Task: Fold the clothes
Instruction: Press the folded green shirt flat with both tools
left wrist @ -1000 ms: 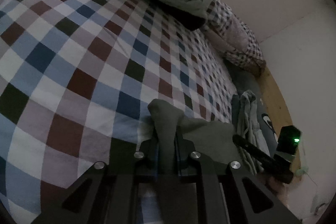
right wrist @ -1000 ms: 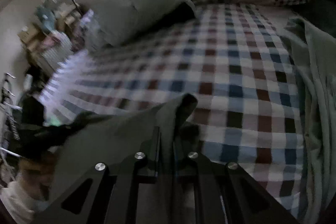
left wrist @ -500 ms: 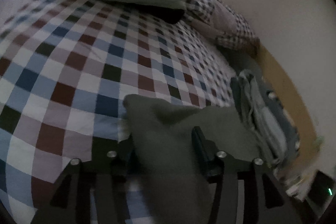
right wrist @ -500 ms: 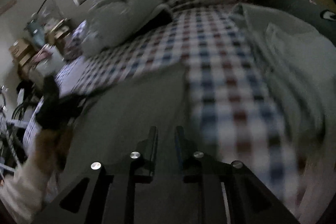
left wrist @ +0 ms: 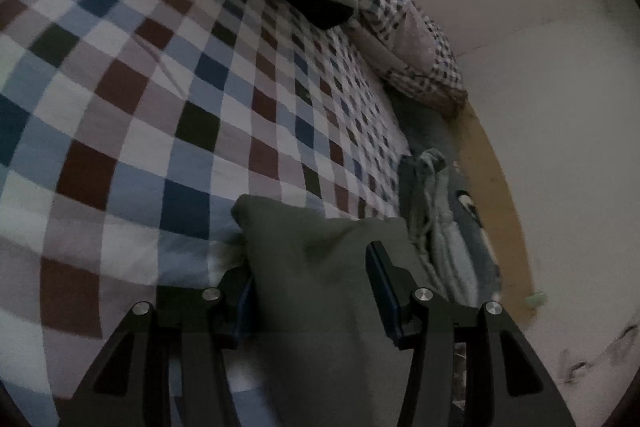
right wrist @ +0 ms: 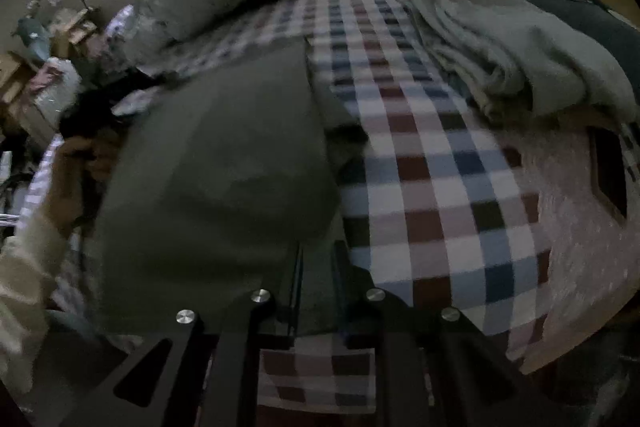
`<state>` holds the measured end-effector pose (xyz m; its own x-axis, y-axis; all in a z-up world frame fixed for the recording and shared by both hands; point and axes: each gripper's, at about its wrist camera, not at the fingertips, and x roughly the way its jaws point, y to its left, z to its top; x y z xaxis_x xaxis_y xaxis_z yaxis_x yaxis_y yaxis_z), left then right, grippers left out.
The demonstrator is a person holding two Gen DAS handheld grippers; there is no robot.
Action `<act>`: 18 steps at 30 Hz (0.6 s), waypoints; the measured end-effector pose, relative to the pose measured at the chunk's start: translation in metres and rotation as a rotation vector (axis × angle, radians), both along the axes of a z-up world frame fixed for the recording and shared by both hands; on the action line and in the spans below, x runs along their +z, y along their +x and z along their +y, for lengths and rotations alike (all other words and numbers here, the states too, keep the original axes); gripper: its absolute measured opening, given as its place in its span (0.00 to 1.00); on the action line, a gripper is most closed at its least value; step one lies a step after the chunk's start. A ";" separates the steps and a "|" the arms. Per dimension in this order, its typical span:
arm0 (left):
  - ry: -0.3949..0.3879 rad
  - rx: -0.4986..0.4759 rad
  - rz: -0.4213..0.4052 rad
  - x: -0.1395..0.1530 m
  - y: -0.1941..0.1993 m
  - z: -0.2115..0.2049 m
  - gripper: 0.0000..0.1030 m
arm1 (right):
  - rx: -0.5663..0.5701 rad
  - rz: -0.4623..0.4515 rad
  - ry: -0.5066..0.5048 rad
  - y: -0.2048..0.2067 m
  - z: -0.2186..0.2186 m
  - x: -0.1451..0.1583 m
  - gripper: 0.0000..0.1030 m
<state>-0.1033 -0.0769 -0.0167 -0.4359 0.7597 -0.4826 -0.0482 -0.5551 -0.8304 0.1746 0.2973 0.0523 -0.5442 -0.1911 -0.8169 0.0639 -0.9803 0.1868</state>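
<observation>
The left gripper (left wrist: 310,287), clamped on the garment (left wrist: 320,287) a second ago, now stands released around it. The right gripper (right wrist: 318,287) still pinches a fold; the garment now lies on the bedspread (right wrist: 440,187), spreading toward 11 o'clock.

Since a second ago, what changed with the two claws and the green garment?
The left claw let go: its jaws, clamped on a corner of the dark olive-green cloth garment a second ago, now stand apart with the cloth loose between them. The right claw swung across the checked bedsheet toward the pale folded clothes, carrying its edge of the garment over. It stays pinched on that edge.
</observation>
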 end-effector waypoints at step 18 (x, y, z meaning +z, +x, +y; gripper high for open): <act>-0.070 -0.064 -0.027 0.000 -0.009 -0.002 0.52 | 0.225 -0.076 -0.343 -0.215 0.037 0.012 0.54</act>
<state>-0.1125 -0.0788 -0.0163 -0.3737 0.7496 -0.5463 -0.0631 -0.6082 -0.7913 -0.0401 0.3348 0.0647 -0.3985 -0.5667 -0.7211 0.2430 -0.8234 0.5128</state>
